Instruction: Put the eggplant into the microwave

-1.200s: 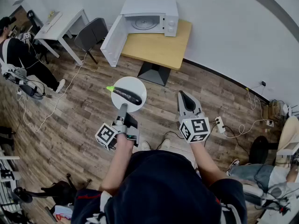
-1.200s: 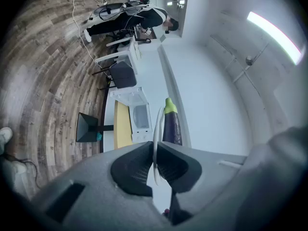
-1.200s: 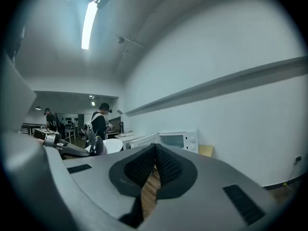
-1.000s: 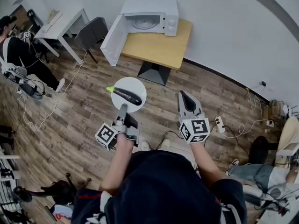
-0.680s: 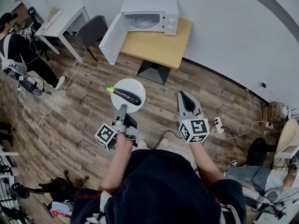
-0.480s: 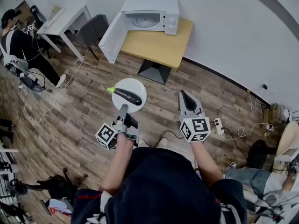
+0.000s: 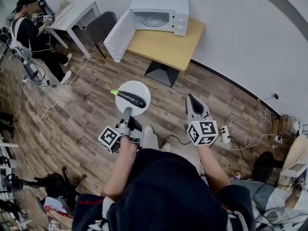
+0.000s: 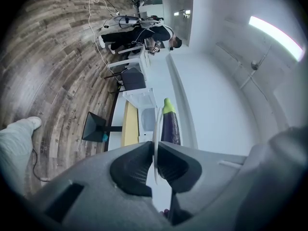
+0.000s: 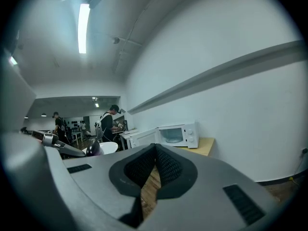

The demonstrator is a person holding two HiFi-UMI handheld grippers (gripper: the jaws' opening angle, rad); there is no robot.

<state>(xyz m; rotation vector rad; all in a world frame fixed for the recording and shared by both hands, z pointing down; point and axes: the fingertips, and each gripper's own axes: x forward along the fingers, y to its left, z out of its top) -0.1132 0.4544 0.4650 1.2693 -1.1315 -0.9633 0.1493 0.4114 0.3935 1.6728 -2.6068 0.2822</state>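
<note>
Eggplant [image 7: 131, 98] lies on a plate [image 7: 140, 87] at mid-frame; the left gripper's [image 7: 126, 111] jaws clamp its rim. Right gripper's [image 7: 191, 99] jaws are closed, empty. Microwave [image 7: 161, 13] stands open, top centre.

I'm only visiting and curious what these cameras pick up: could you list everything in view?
eggplant: one, dark purple with a green stem, lying on the plate
plate: one, white, held by its rim
microwave: one, white, door open, on the table
table: one, light wood, beyond the plate
desk: one, white, far left
chair: one, grey, beside the desk
power strip: one, white, on the floor
other person: one, dark clothes, at the desk
left gripper: grey, shut on the plate's rim
right gripper: grey, shut, empty
</note>
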